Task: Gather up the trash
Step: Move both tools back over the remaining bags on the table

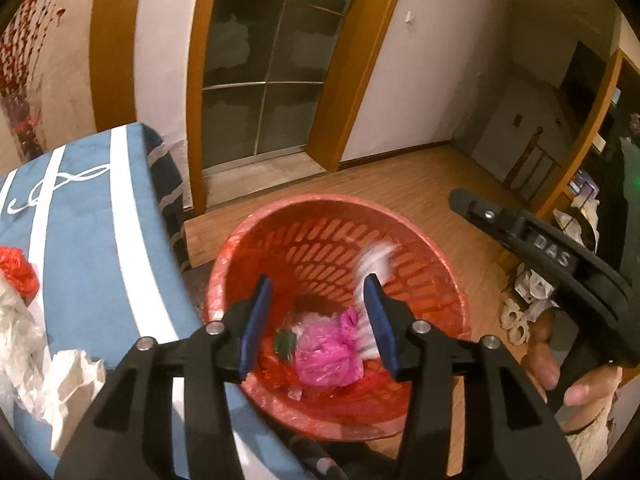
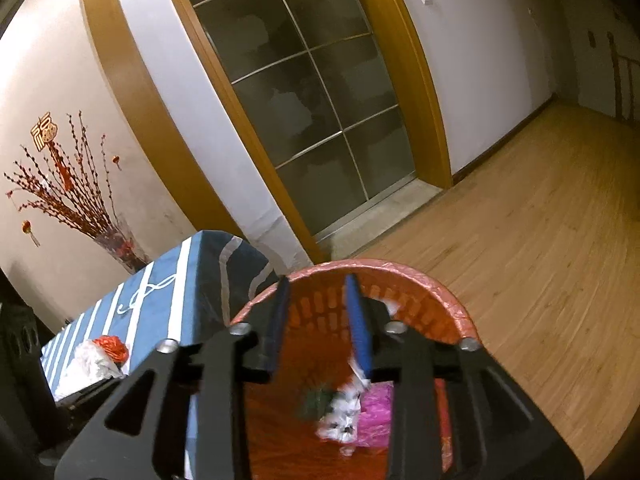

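Observation:
A red slatted waste basket (image 1: 440, 240) lined with a red bag stands on the floor beside the table. Inside lie a pink plastic bag (image 1: 328, 352) and a green scrap (image 1: 284, 344). My left gripper (image 1: 318, 284) hangs over the basket, open, with nothing between its blue pads. A blurred white wad (image 1: 378, 258) is in the air by its right finger. My right gripper (image 2: 318, 284) is open above the same basket (image 2: 440, 292). A blurred white crumpled piece (image 2: 344, 416) is below its right finger, beside the pink bag (image 2: 376, 412), not pinched.
The table under a blue striped cloth (image 1: 100, 220) holds a red bag (image 1: 18, 272), clear plastic (image 1: 16, 340) and crumpled paper (image 1: 72, 384). A hand (image 1: 560, 364) holds the other tool at right. Behind are a glass door (image 2: 320, 100), wooden floor (image 2: 540, 240) and a vase of red branches (image 2: 120, 240).

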Available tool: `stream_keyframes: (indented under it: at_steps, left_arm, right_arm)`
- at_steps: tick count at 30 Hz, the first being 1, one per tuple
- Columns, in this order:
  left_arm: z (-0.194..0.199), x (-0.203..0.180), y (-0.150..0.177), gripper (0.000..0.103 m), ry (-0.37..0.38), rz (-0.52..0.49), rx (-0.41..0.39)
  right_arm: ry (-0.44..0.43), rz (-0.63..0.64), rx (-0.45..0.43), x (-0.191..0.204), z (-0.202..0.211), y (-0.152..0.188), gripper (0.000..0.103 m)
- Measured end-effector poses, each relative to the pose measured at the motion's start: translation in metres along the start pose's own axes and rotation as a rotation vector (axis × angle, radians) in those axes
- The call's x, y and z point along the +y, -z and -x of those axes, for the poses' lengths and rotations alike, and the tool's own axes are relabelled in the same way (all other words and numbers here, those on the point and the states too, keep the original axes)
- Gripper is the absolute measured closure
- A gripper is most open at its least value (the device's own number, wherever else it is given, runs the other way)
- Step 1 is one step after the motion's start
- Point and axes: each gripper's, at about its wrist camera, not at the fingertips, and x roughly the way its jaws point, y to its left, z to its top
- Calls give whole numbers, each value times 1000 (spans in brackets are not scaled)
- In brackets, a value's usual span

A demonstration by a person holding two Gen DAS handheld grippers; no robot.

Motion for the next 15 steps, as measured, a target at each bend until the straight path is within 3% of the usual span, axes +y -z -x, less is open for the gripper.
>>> stream_keyframes:
  at_steps: [1,7,15]
  left_arm:
    - [4,4,0,52,-6,4,-7]
    - [41,10,2,42,-52,-5,-80]
    - [110,46,13,31,-129,57,-171]
  right_arm:
    - [7,6,-7,1,1,0,47]
    - [52,98,-58,21,21,6,24]
    - [36,178,-63,62,40,17,11]
